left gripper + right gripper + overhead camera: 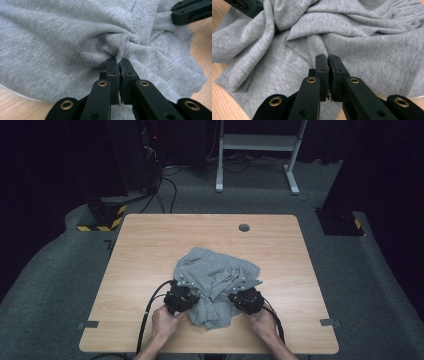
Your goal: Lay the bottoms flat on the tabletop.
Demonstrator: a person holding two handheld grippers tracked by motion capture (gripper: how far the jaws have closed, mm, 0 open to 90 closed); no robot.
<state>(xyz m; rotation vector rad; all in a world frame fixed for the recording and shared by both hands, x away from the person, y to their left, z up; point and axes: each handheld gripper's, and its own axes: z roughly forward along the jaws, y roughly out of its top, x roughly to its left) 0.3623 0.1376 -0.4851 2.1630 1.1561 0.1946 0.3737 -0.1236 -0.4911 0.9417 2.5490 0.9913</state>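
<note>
High view: grey garment (pixel 216 285) lies crumpled at table (pixel 150 245) centre; left gripper (pixel 180 295) bites at 7 o'clock, right gripper (pixel 245 296) at 5.
Left gripper view: jaws pinch a cloth fold.
Right gripper view: likewise clamped.
Grasp made; next probably lift and spread.

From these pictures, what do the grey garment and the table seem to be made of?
The grey garment looks like soft knitted jersey, probably cotton: matte, heathered, with fine ribs and a stitched hem. The table looks like wood-grain laminate or veneer: pale, smooth, evenly streaked; which one I cannot tell.
</note>
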